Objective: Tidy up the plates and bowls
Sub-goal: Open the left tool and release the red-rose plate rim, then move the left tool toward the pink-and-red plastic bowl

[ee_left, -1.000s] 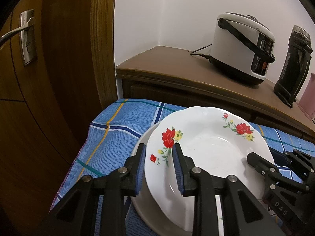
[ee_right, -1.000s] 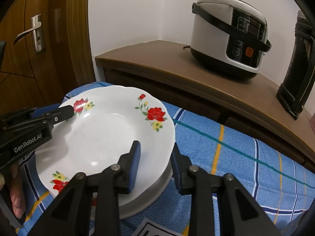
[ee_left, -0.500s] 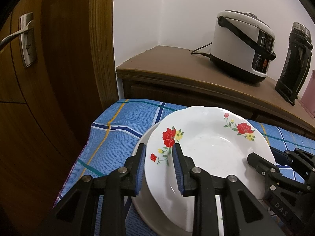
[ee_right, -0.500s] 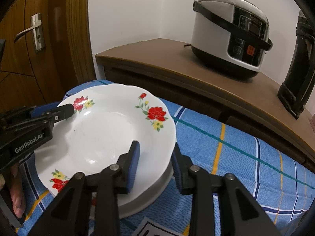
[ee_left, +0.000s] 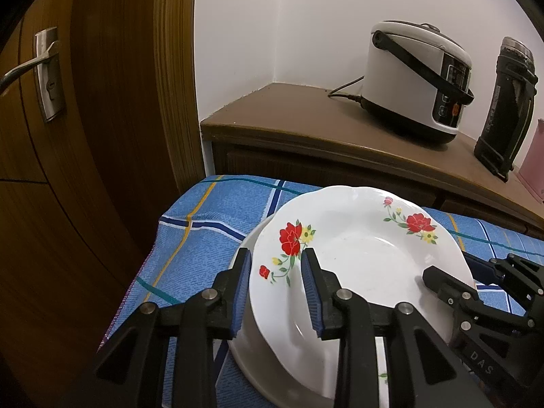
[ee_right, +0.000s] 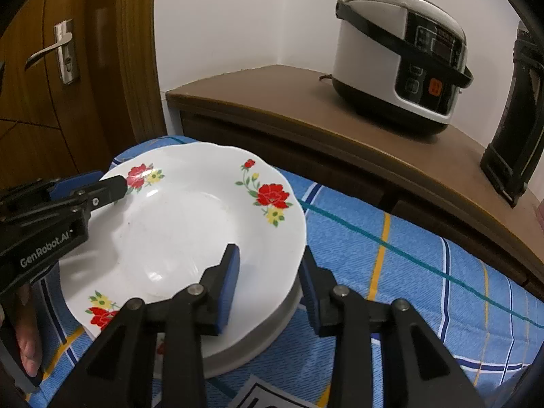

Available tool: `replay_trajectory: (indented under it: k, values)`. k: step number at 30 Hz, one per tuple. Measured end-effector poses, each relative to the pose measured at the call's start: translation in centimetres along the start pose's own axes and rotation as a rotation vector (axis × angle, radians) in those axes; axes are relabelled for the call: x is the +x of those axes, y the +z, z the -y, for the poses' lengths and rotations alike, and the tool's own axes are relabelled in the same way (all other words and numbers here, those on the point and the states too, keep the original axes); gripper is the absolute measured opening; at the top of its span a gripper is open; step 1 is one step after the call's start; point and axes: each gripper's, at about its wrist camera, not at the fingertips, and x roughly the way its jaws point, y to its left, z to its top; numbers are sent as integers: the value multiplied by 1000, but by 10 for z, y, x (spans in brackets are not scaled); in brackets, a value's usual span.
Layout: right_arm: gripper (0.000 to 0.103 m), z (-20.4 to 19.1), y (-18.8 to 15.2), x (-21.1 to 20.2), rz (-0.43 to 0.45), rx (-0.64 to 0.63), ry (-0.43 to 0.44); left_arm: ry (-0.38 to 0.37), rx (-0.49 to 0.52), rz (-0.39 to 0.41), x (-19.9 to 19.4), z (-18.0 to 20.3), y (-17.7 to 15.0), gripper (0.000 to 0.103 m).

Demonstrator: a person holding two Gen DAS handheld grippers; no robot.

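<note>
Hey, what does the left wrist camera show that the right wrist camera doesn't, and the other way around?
Only the left wrist view shows the rice cooker's black power cord and a pink object at the far right edge of the cabinet.

Only the right wrist view shows the person's fingers behind the left gripper, and a printed white paper on the cloth.

Both show the flowered plate stacked on a plain white dish, the rice cooker, the black flask, the door handle and the blue checked cloth.
</note>
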Motion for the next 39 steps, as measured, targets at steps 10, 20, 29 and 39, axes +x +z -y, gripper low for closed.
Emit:
replay_trajectory:
  k: [10,20,29,39]
  values:
    - [38,-4,-3,-9,62,-52,-96,1,9,19,-3,2,0,45]
    - [46,-3,-5,-17,95,-39,-129,16,1,49,-9,3,0,70]
    - [69,-4,-8,-34,186,-25,-187,8,-9,68,-11,2,1,71]
    - [72,2,-28,-131,246,46,-97,58,-11,189,-31,4,1,85]
